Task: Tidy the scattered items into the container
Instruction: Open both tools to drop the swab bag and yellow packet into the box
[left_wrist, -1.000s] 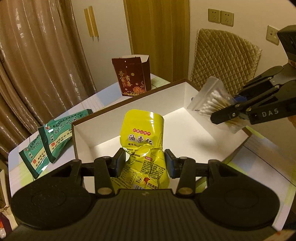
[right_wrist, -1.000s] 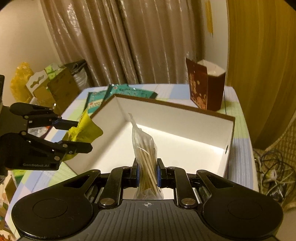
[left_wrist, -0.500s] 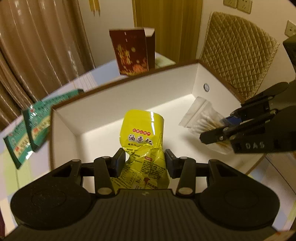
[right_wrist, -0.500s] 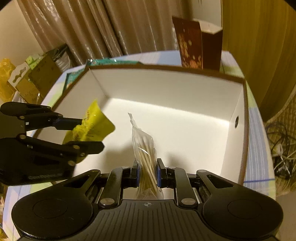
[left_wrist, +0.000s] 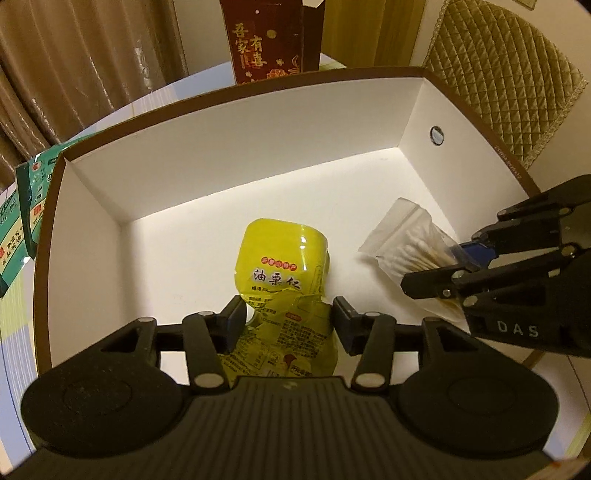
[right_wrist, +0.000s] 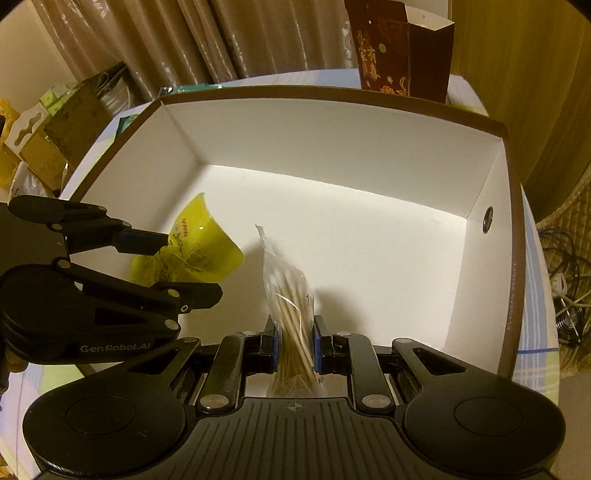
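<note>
A brown-rimmed box with white inside walls lies on the table. My left gripper is shut on a yellow snack pouch and holds it low inside the box, at its left side. It shows in the right wrist view with the yellow pouch. My right gripper is shut on a clear bag of cotton swabs inside the box. It shows in the left wrist view with the swab bag.
A dark red paper bag stands behind the box. Green packets lie on the table left of the box. A quilted chair back is at the right. Cartons stand beyond the table's left edge.
Both grippers have moved forward and down over the box rim into the box, each still holding its item.
</note>
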